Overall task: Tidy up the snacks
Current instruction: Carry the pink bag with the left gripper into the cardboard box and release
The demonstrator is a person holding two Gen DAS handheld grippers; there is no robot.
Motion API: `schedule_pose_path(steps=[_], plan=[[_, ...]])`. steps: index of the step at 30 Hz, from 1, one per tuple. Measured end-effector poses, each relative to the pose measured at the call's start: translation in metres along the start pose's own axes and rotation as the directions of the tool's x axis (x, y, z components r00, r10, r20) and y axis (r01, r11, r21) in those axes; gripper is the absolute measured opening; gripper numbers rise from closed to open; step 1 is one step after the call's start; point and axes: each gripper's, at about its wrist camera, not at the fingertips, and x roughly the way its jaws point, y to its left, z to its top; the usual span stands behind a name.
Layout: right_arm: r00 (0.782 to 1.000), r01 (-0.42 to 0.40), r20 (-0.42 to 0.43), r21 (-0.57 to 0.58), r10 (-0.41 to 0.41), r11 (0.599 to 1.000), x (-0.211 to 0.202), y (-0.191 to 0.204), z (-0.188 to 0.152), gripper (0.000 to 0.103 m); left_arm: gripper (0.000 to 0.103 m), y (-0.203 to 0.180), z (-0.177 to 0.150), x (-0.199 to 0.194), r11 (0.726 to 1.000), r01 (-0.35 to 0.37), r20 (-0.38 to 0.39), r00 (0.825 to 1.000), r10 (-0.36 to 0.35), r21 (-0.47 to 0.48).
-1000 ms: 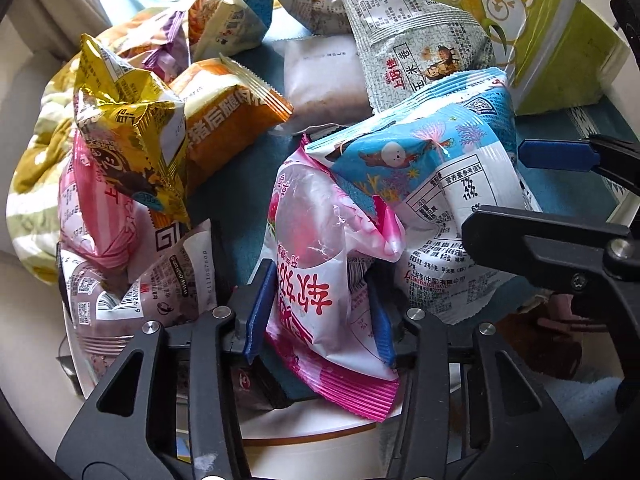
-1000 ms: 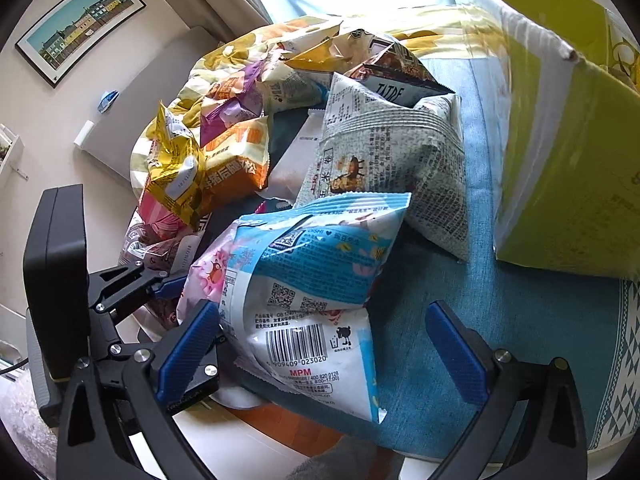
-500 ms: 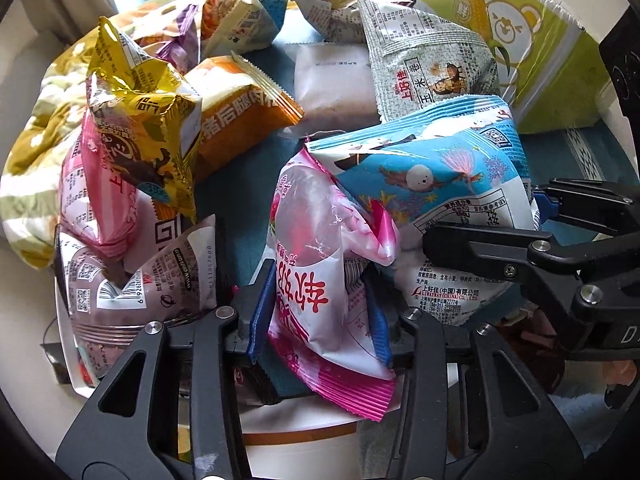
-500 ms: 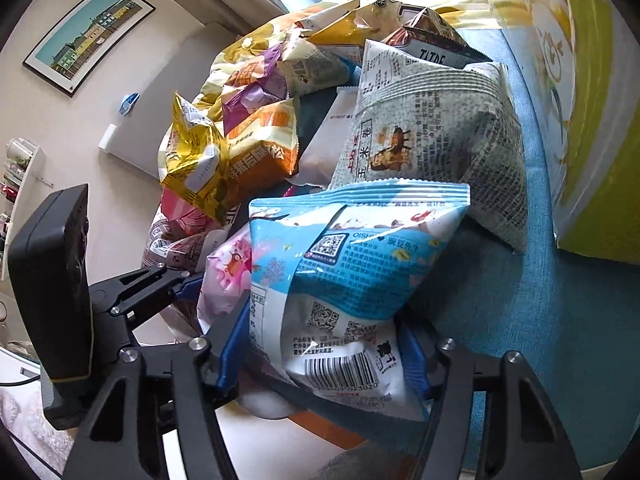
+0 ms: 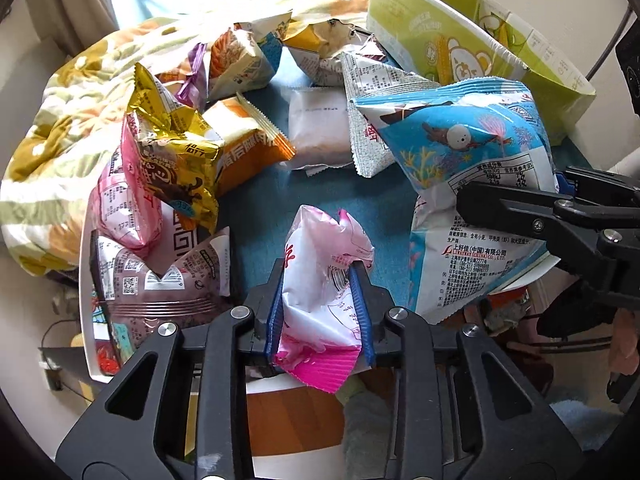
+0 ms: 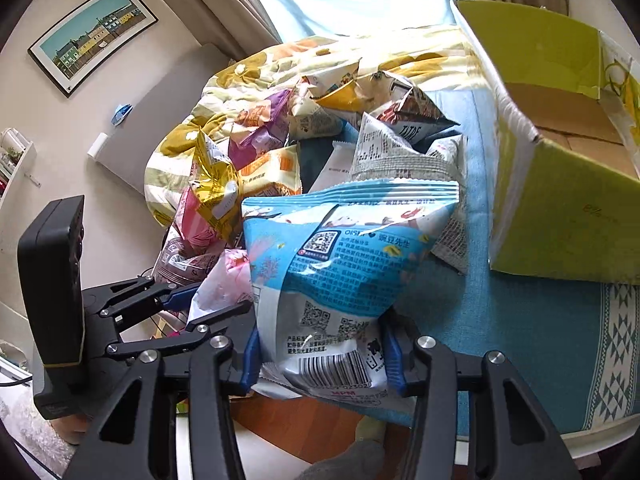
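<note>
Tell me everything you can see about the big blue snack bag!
The blue snack bag is a puffy, shiny plastic pouch with a crimped top seal, cartoon sea pictures on its front, and printed text, QR codes and a barcode on its white lower back. It stands upright, lifted, with the right gripper shut on its bottom end. The pink snack bag in the left gripper is just beside it.

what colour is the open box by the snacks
Yellow-green outside, plain brown cardboard inside; the box shows best in the right wrist view.
</note>
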Motion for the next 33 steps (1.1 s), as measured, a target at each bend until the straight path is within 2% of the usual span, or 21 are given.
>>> schedule_pose_path(steps=[3,8,14,19,23,28,33], plan=[[1.0,0.019,0.018,0.02,-0.02,1.0,-0.014,0.003,-0.002,0.045,0.025,0.005,0.0,-0.008,0.998,0.055,0.014,0.998,-0.054,-0.032],[0.996,0.048,0.072,0.029,-0.05,0.998,-0.037,0.008,-0.004,0.045,0.025,-0.002,0.004,-0.03,0.997,0.07,0.068,0.995,-0.069,-0.016],[0.989,0.066,0.13,0.061,-0.074,0.996,-0.066,0.013,0.001,0.045,0.025,-0.007,0.033,-0.073,0.996,0.091,0.158,0.983,-0.092,0.015],[0.972,0.083,0.211,0.095,-0.102,0.992,-0.111,0.008,0.025,0.045,0.025,-0.018,0.078,-0.112,0.991,0.123,0.244,0.961,-0.133,0.058],[0.951,0.111,0.277,0.107,-0.137,0.988,-0.146,-0.009,0.051,0.045,0.025,-0.04,0.123,-0.123,0.988,0.116,0.291,0.946,-0.142,0.106],[0.934,0.162,0.304,0.113,-0.19,0.98,-0.169,-0.051,0.09,0.045,0.025,-0.075,0.188,-0.108,0.983,0.141,0.307,0.936,-0.17,0.114],[0.938,0.185,0.274,0.125,-0.213,0.975,-0.168,-0.107,0.131,0.045,0.025,-0.116,0.253,-0.067,0.982,0.164,0.28,0.942,-0.183,0.093]])
